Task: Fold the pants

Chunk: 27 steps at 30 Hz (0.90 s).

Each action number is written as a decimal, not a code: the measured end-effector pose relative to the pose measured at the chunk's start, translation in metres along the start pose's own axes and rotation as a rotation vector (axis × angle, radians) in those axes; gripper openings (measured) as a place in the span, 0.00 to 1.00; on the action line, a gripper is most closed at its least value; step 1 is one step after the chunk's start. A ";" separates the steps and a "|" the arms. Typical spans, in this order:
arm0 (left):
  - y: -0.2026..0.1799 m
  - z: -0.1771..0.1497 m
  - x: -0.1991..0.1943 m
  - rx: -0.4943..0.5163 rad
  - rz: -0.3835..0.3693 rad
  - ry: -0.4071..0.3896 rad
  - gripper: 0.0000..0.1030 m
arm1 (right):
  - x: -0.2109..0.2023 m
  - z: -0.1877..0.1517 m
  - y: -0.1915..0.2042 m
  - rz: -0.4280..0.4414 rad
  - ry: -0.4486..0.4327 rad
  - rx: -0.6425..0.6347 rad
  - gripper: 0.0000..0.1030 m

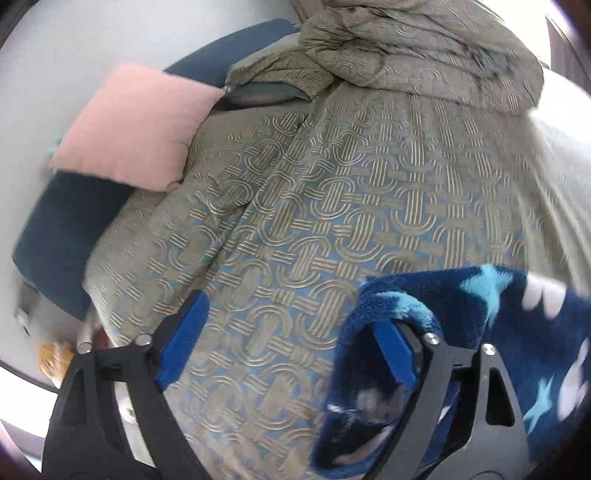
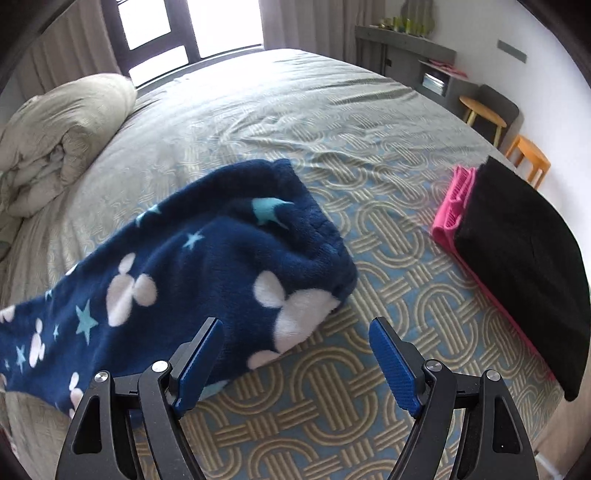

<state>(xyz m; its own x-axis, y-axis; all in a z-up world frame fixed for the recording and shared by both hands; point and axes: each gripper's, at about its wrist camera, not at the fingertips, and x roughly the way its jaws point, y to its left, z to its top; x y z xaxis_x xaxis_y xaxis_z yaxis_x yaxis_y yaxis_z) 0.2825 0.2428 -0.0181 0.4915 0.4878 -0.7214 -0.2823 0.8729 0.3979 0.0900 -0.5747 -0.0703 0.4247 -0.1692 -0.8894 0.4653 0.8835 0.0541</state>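
Soft daylight from the blown-out window (image 2: 192,29); left wrist view motion-blurred; both views bend and darken at the edges.

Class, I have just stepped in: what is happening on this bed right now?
A person holding a claw in each hand is working on fleecy navy pants printed with stars and white mouse heads, which lie stretched across the patterned bedspread. The left claw is open, with pants fabric draped around one of its fingers. The right claw is open too, beside the pants. A folded black and pink pile sits at the bed's edge.
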 end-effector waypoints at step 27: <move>0.047 0.029 0.027 -0.103 -0.422 0.102 0.87 | -0.001 -0.010 0.030 0.002 0.029 -0.065 0.80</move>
<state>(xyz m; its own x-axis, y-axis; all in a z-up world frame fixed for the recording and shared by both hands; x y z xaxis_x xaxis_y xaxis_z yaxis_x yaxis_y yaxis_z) 0.3063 0.2975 -0.0021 0.4987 0.0816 -0.8629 -0.1576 0.9875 0.0023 0.0956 -0.5433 -0.0725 0.4022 -0.1556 -0.9022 0.4128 0.9104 0.0270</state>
